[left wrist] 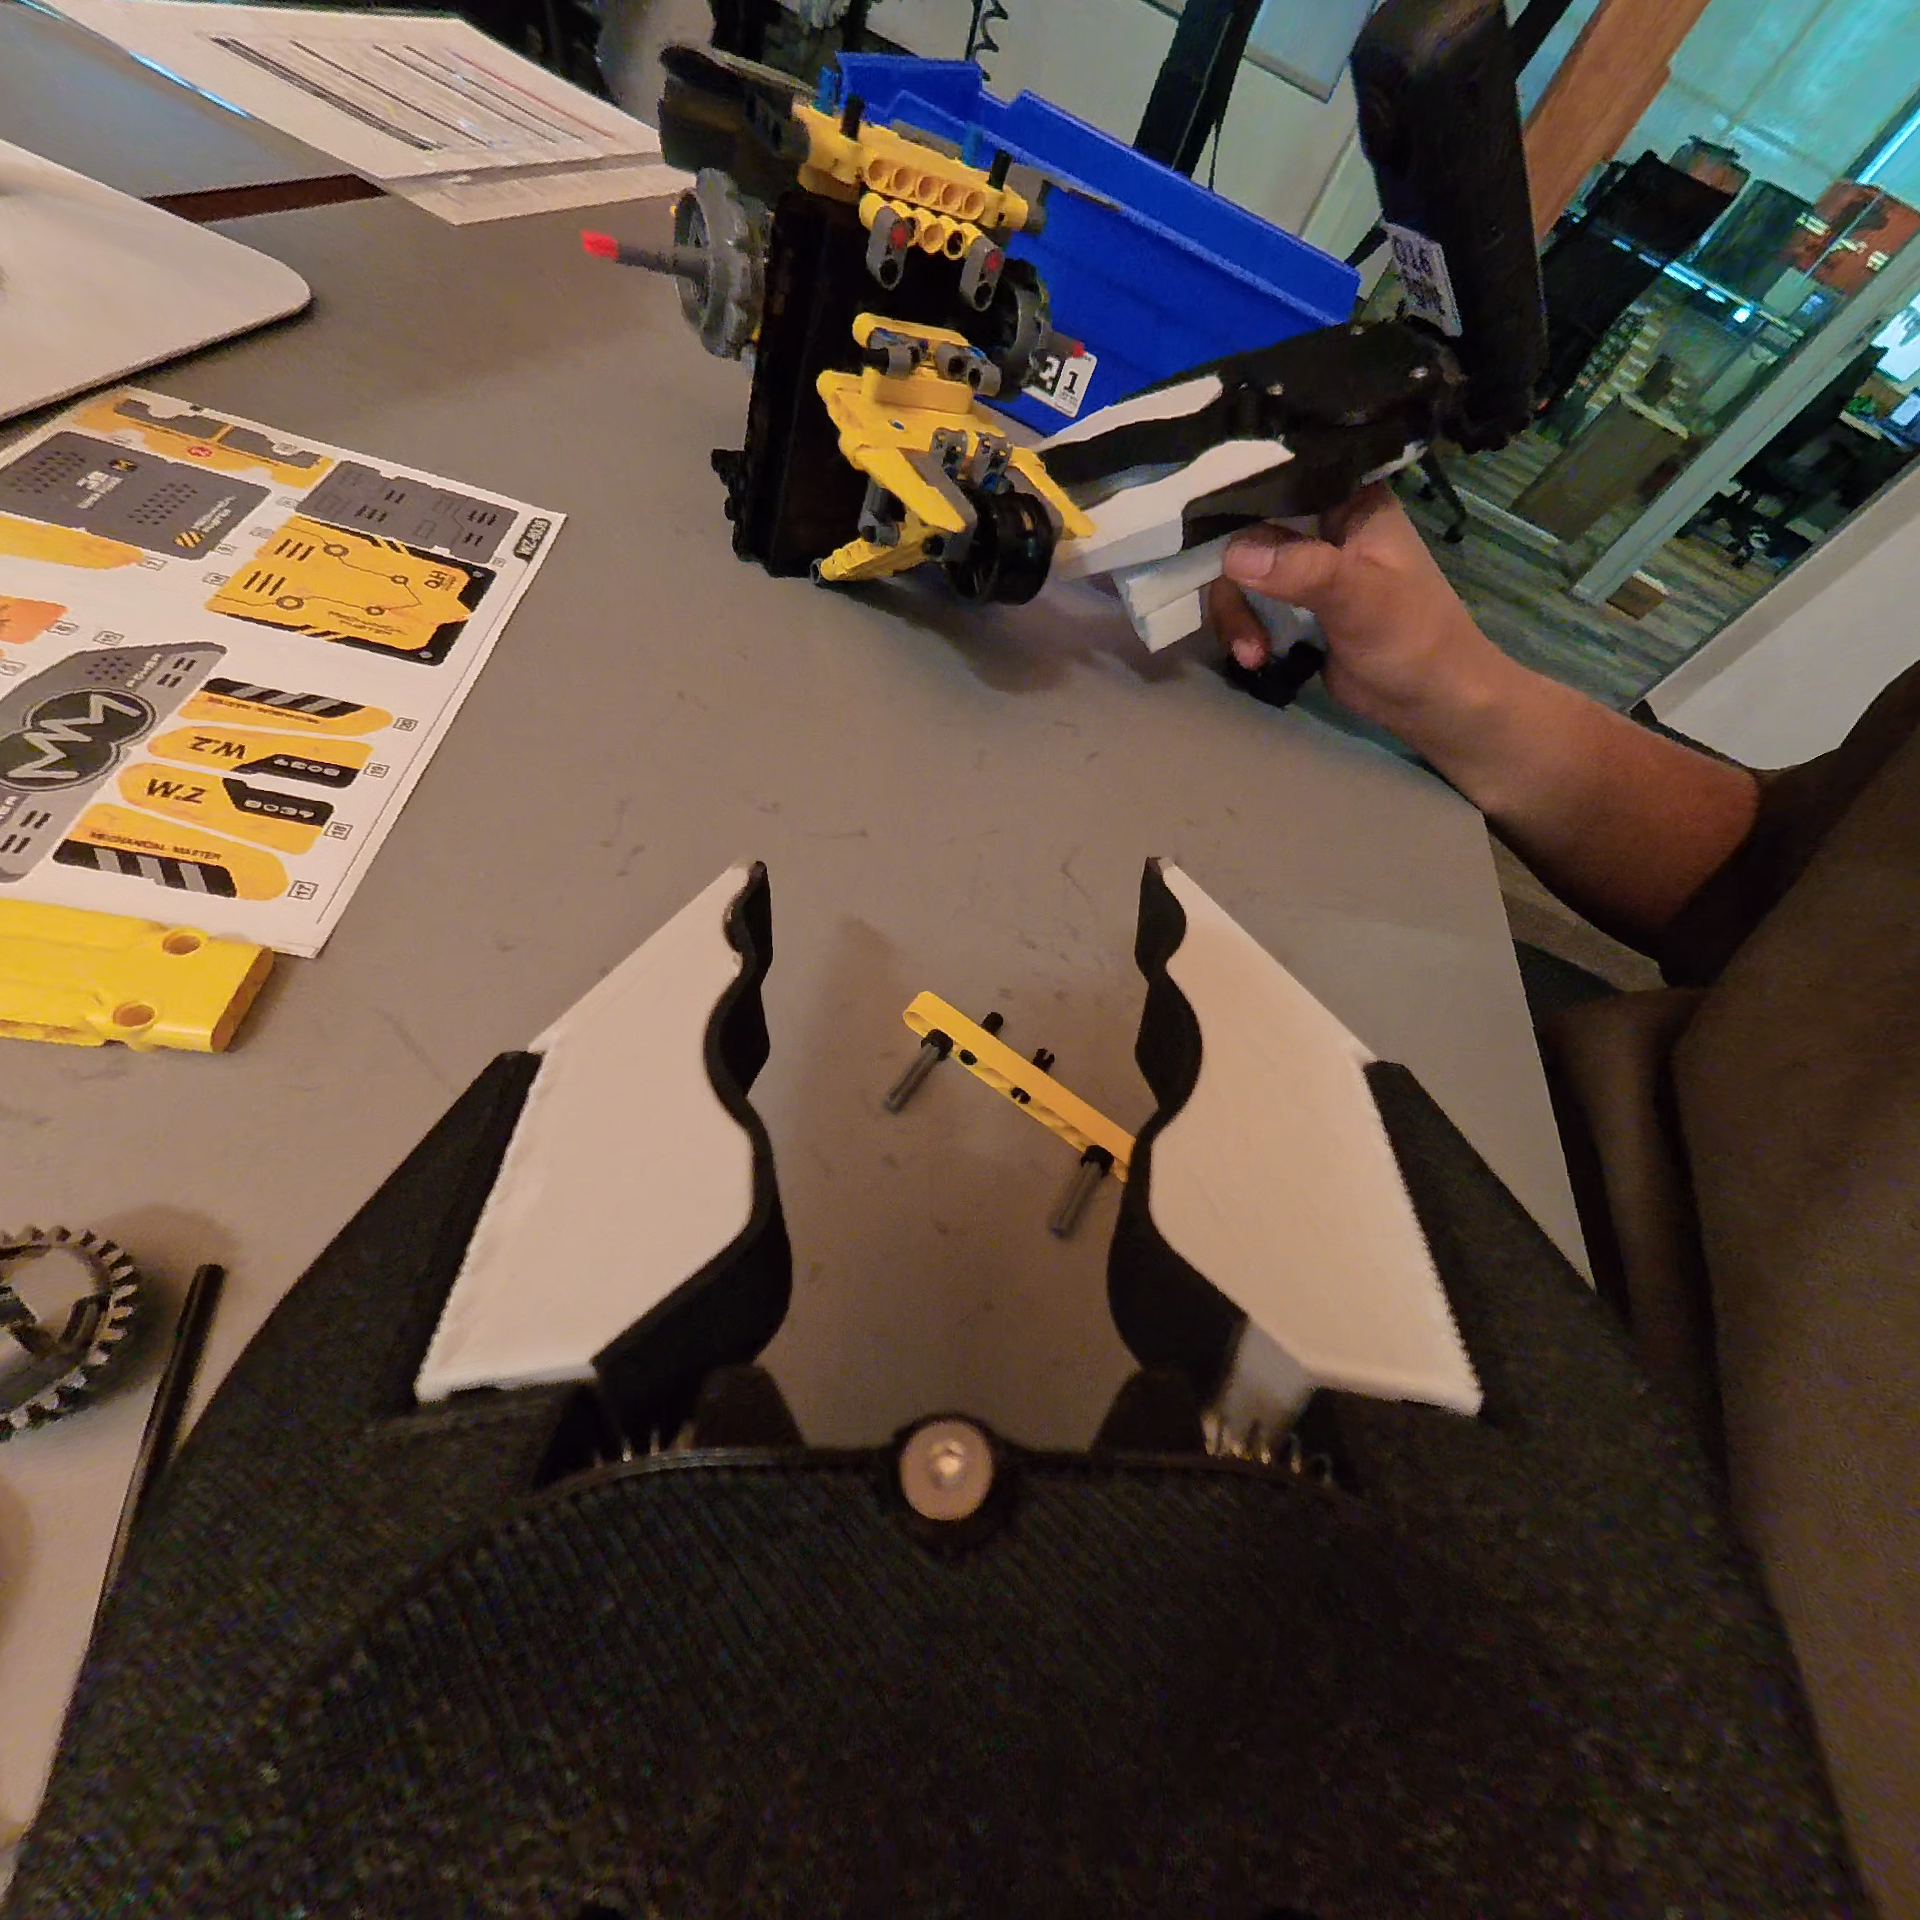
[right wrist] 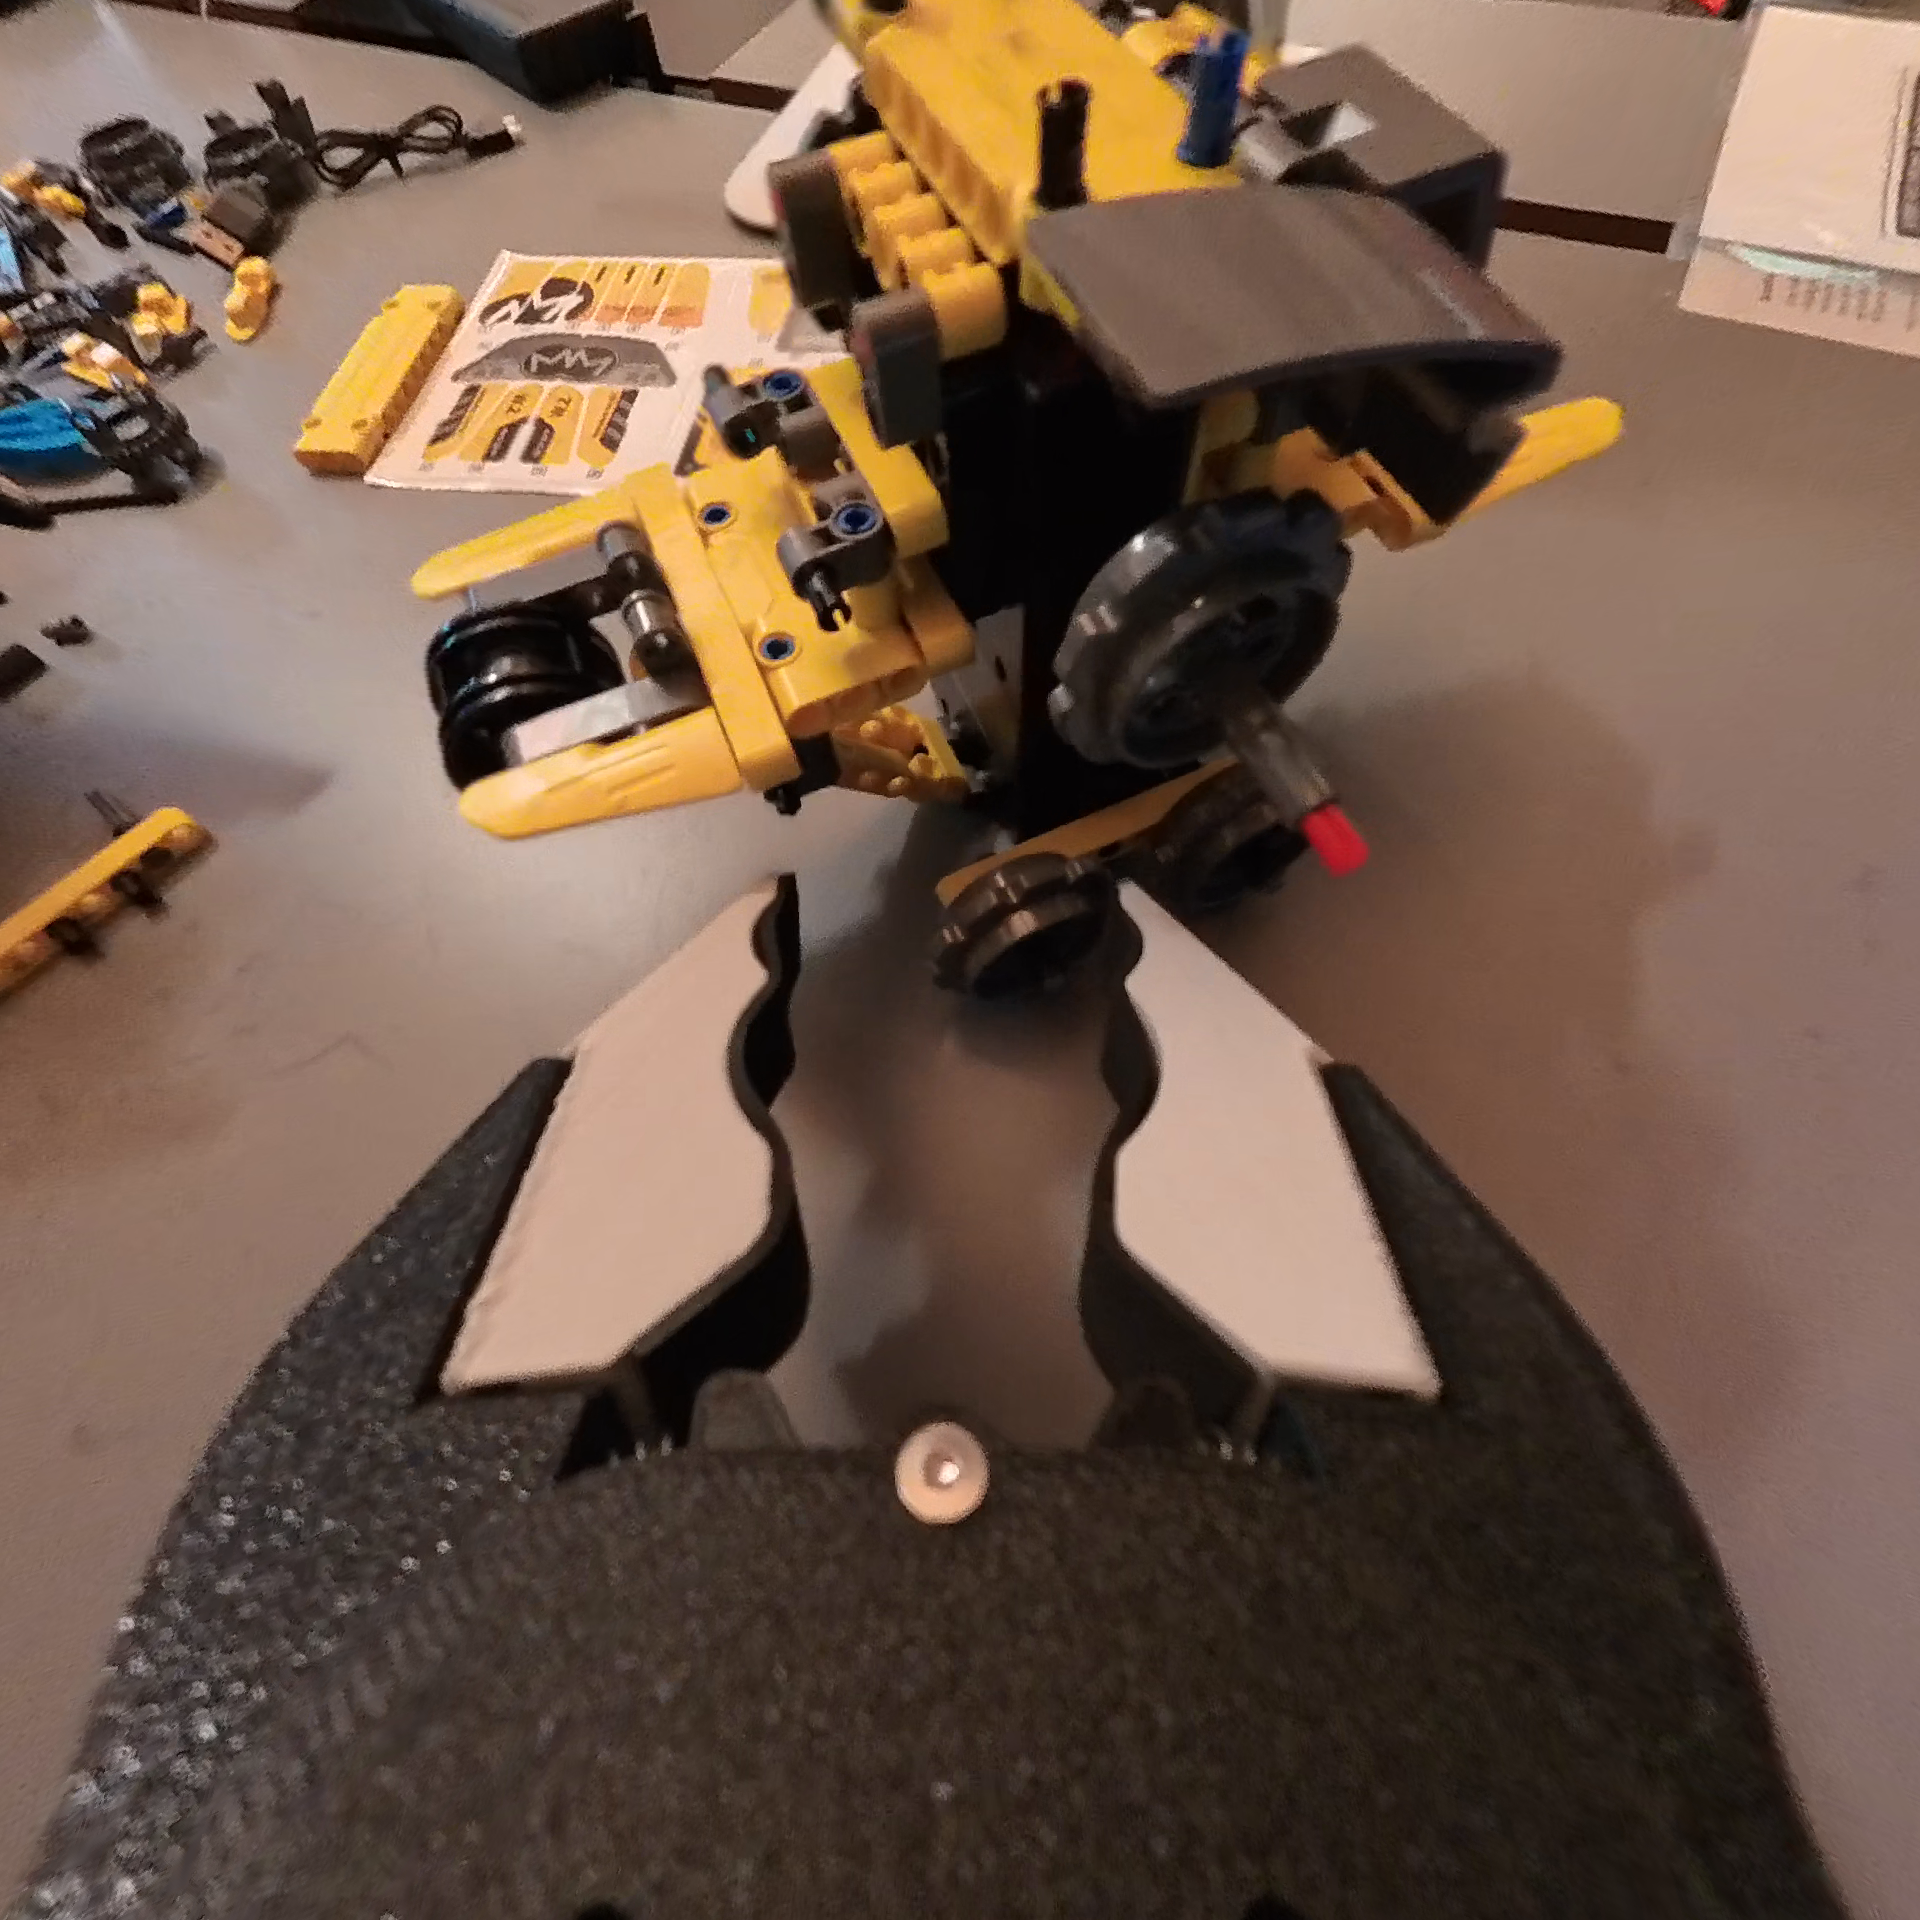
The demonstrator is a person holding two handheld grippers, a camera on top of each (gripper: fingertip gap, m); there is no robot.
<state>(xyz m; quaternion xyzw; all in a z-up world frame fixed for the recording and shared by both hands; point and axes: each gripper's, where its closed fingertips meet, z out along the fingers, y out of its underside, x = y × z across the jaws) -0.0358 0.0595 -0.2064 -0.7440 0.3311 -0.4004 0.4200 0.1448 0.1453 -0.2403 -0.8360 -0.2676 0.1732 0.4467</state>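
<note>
Yellow-and-black brick vehicle (right wrist: 997,499) stands tipped up on end on the grey worktop (left wrist: 727,748), far from the left gripper and just ahead of the right one. Right gripper (right wrist: 951,894) is wide open and grips nothing; a small black wheel (right wrist: 1013,930) low on the vehicle sits at its fingertips, though whether they touch is unclear. In the left wrist view a hand (left wrist: 1340,613) holds that gripper's handle at the right.

Left gripper (left wrist: 954,883) is also wide open and empty, hovering over a loose yellow beam (left wrist: 1023,1086) with black pins and grey axles, which lies flat between its fingers, nearer the right one.

Around them: a sticker sheet (left wrist: 239,665) at left, a yellow panel (left wrist: 125,987) beside it, a grey gear (left wrist: 62,1330) near left, and a blue bin (left wrist: 1132,249) behind the vehicle. Loose parts (right wrist: 114,343) crowd the far left in the right wrist view.
</note>
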